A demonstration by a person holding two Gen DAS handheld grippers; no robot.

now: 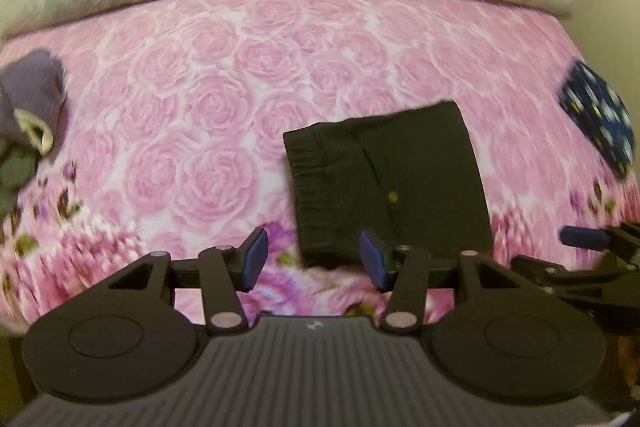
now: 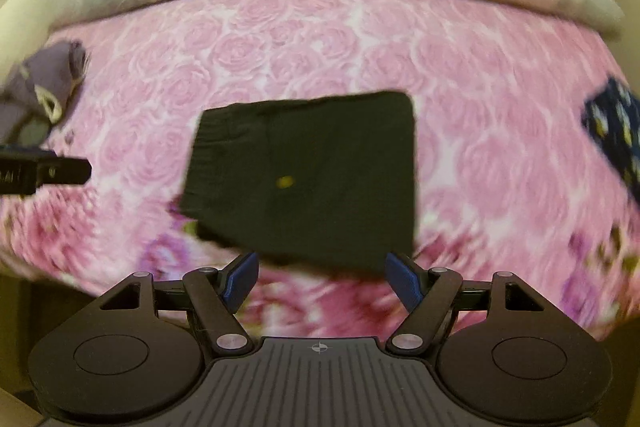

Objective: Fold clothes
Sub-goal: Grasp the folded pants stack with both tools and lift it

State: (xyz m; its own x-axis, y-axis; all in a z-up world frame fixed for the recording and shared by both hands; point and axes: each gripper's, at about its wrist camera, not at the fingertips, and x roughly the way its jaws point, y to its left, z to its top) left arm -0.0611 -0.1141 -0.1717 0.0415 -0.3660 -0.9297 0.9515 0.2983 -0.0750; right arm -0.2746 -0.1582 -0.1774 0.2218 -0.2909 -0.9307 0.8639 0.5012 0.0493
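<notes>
You held both hand-held grippers, left (image 1: 314,259) and right (image 2: 320,281), spread and empty at the lower frame edge, since the black garment (image 2: 312,183) already lay as a flat folded rectangle mid-frame on the bed (image 2: 480,131), needing no grip.

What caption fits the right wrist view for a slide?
Open right tool before a folded black garment on a rose-print bedspread.

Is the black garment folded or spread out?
Folded: the black garment lies as a compact rectangle on the floral bedsheet, waistband at its left edge.
</notes>
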